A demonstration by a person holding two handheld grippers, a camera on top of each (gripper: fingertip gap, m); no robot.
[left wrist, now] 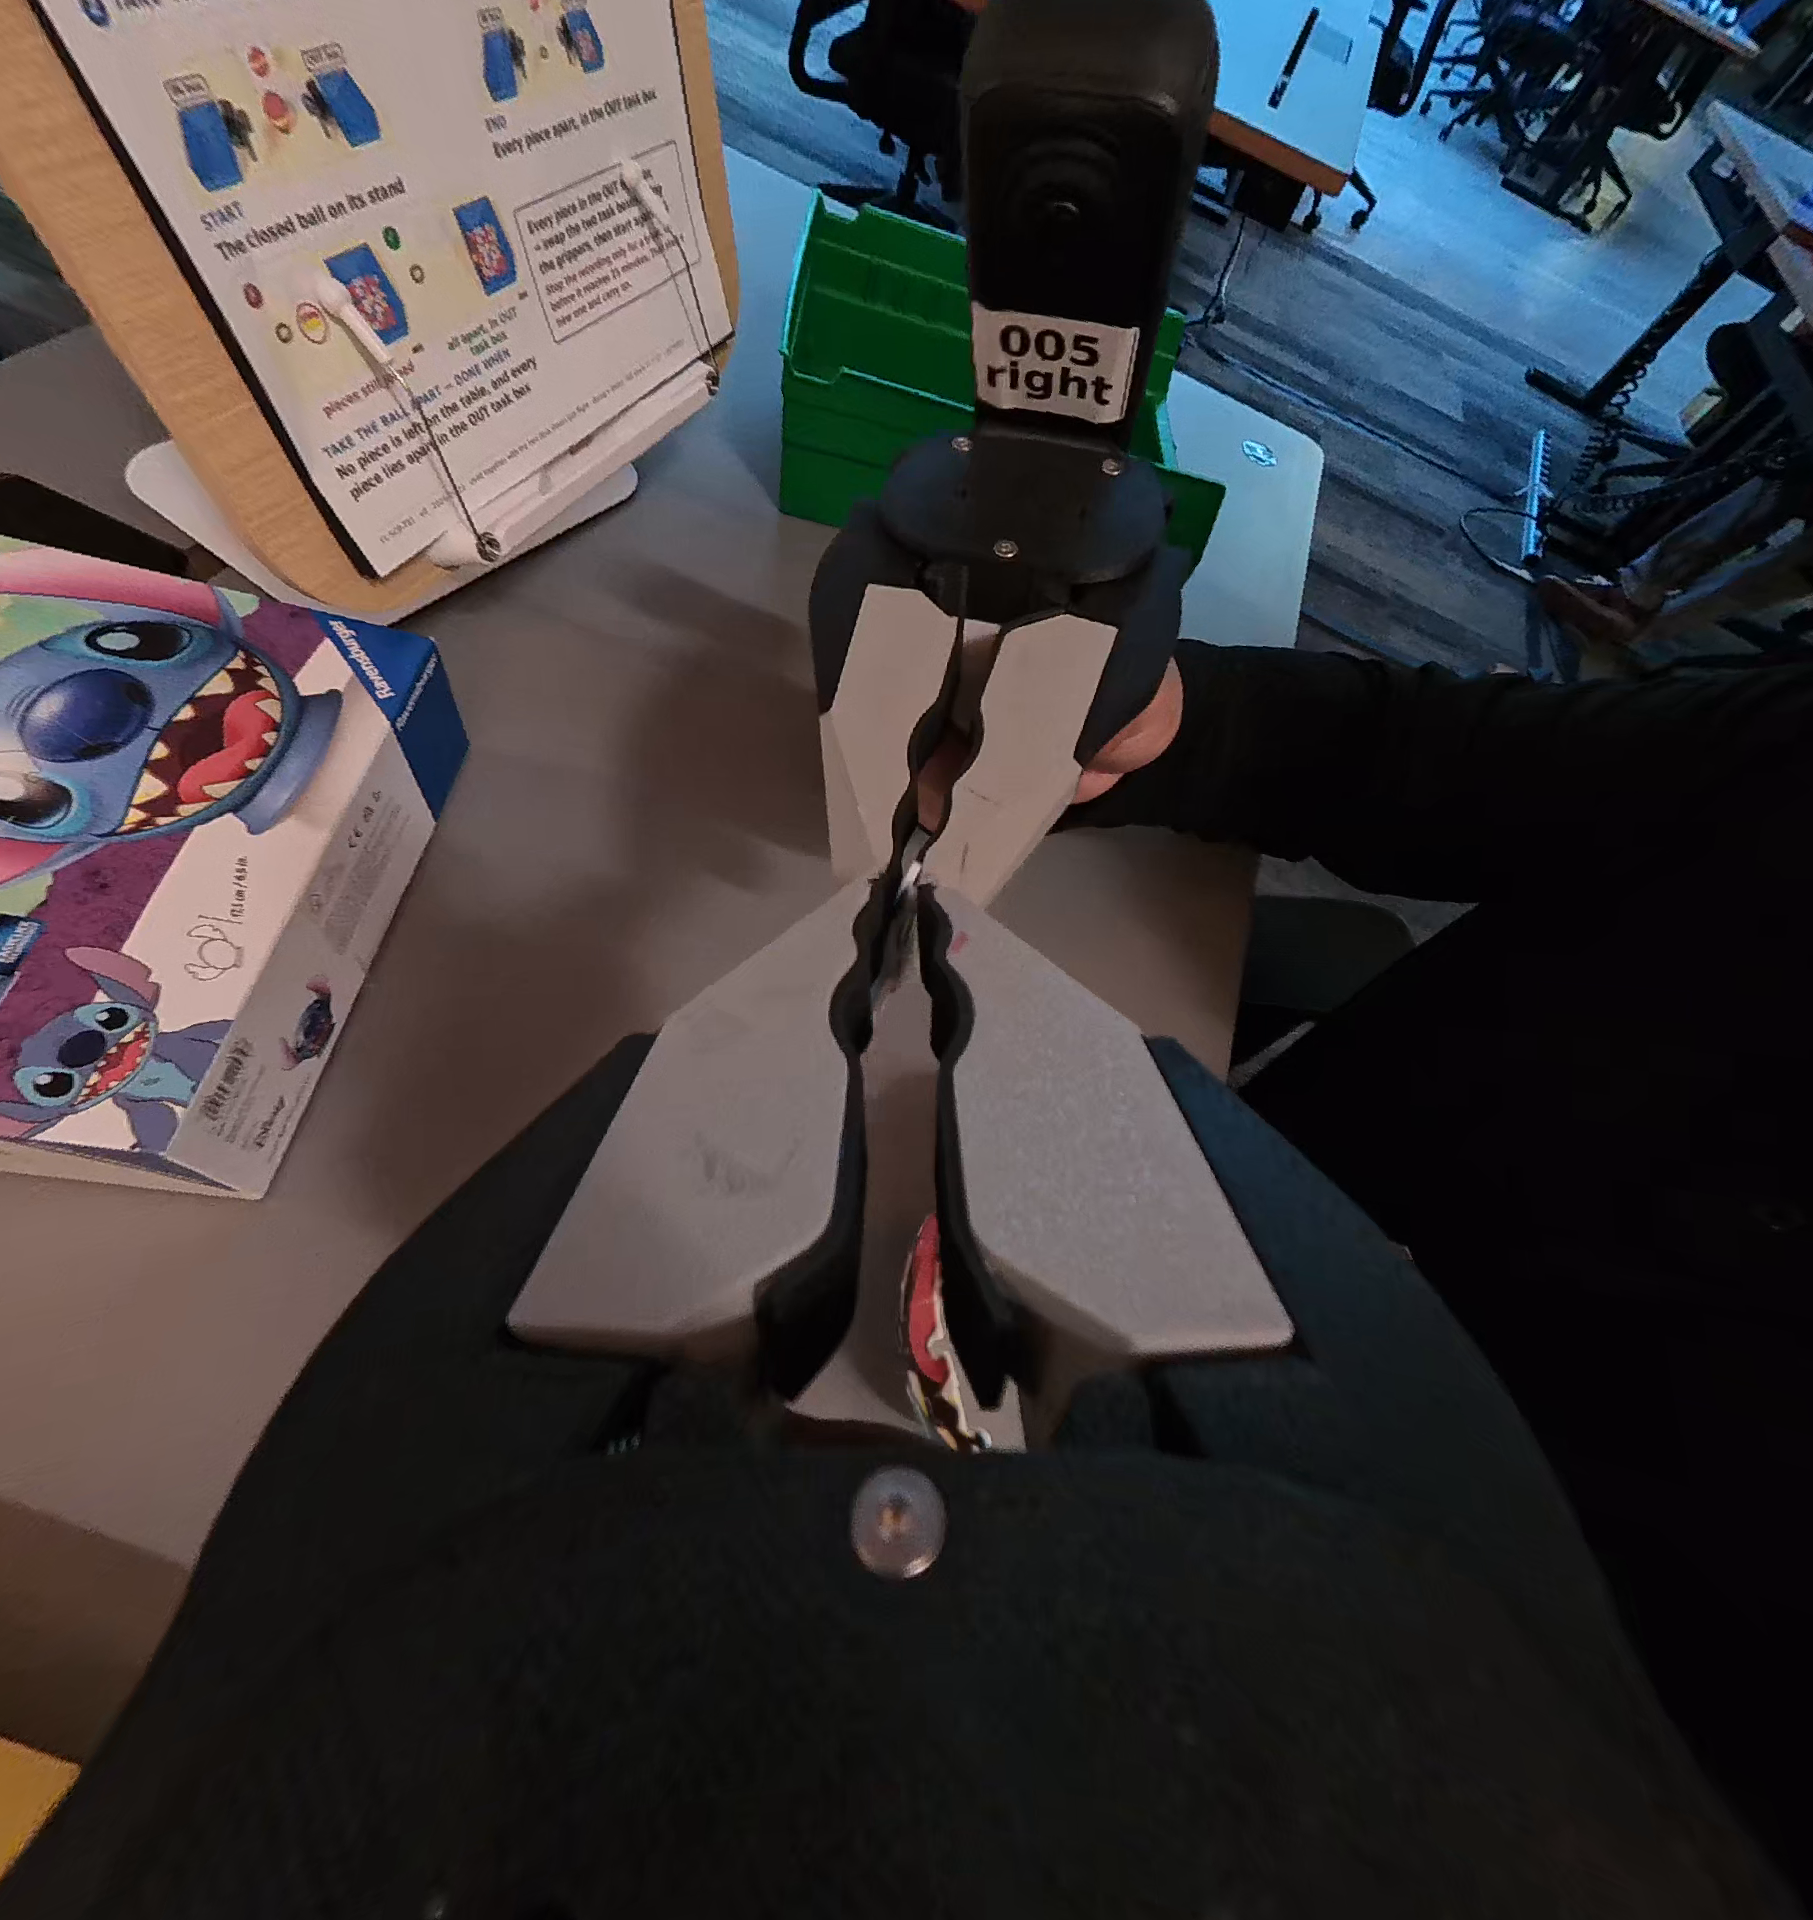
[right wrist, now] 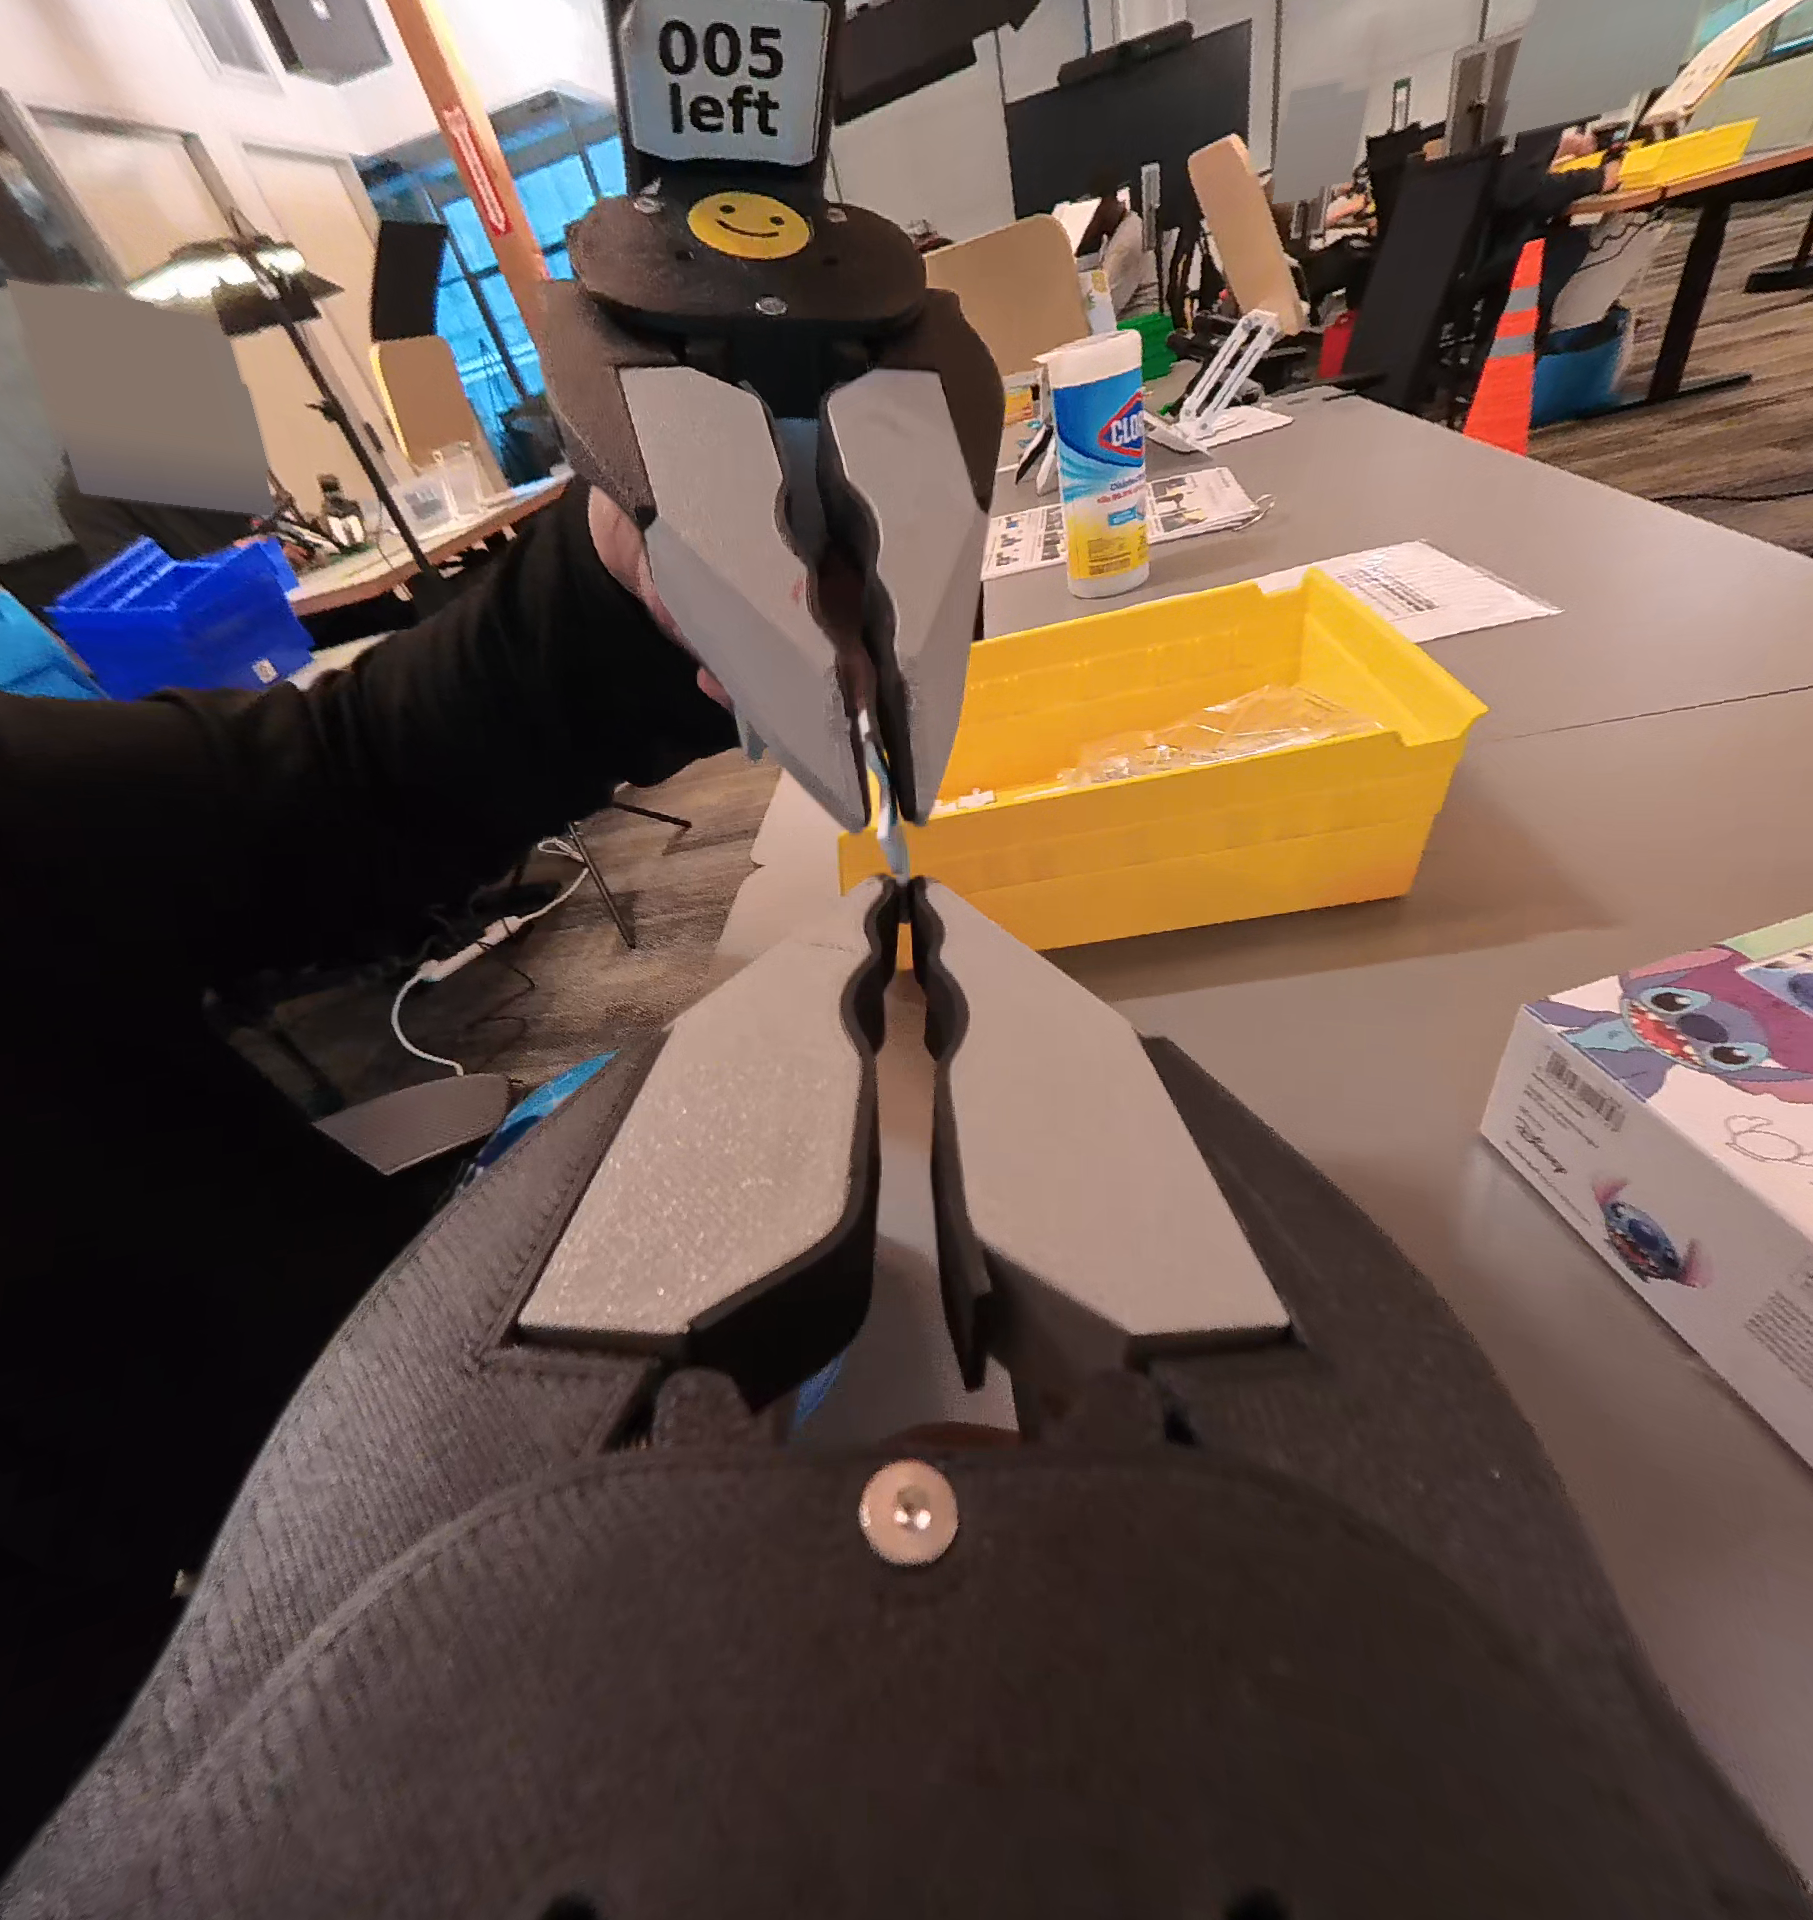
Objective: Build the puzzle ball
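Both grippers meet tip to tip in the air over the grey table. My left gripper (left wrist: 897, 906) is shut on a curved puzzle piece (left wrist: 927, 1317), red, white and black, seen edge-on between its fingers. My right gripper (left wrist: 912, 860) faces it from above and is shut on a thin pale sliver of a piece at its tips. In the right wrist view my right gripper (right wrist: 902, 889) is shut. A thin blue-white piece edge (right wrist: 889, 831) runs from the left gripper (right wrist: 886, 805) down to its tips. How the pieces join is hidden by the fingers.
The puzzle box (left wrist: 185, 883) lies on the table (left wrist: 621, 727); it also shows in the right wrist view (right wrist: 1712, 1143). An instruction board (left wrist: 382, 260) stands behind it, beside stacked green bins (left wrist: 871, 343). Yellow bins (right wrist: 1193, 769) hold clear bags. A wipes canister (right wrist: 1099, 468) stands further back.
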